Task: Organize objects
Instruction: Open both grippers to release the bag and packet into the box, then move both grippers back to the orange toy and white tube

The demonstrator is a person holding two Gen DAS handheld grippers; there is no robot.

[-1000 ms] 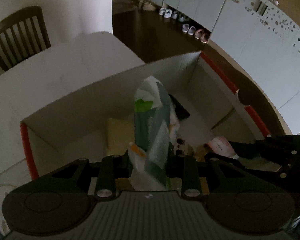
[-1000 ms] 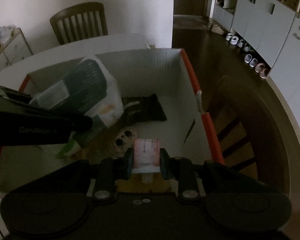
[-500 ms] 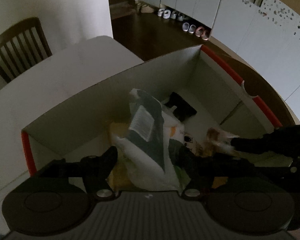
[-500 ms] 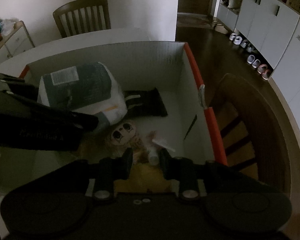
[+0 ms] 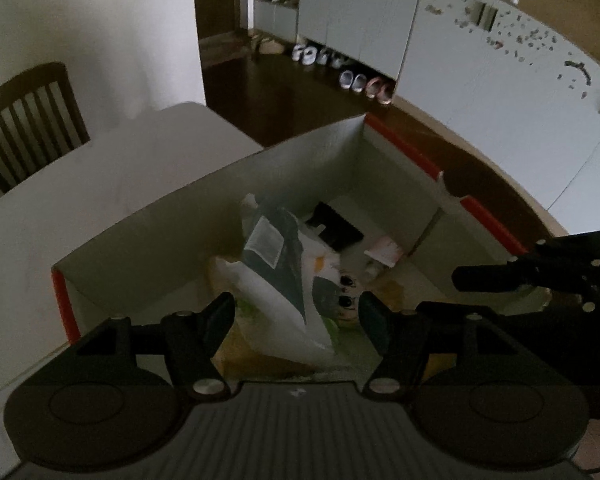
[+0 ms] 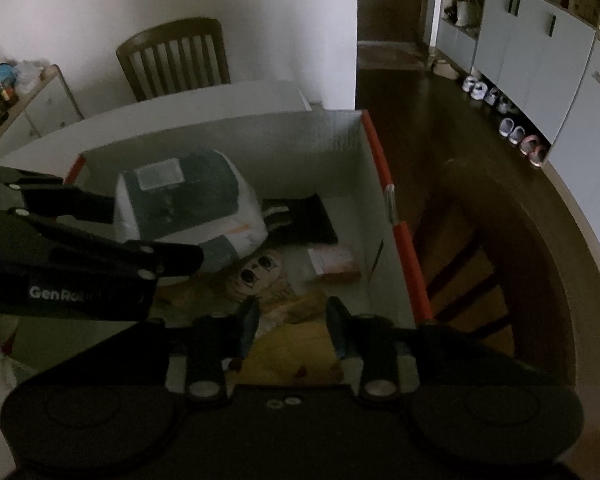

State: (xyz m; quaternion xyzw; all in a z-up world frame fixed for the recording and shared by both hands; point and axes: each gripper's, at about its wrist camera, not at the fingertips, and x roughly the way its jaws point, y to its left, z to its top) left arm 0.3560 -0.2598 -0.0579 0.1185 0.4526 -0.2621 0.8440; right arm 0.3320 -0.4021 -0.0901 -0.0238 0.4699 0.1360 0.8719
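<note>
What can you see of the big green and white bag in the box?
The bag is a soft, bulging plastic pack, dark green on top with a pale rectangular label, white lower down with a little orange. It lies in the far left part of the cardboard box, on other items, against the black cloth and partly over the doll face. The left gripper is open around its near end without pressing it. It looks sealed and full.
</note>
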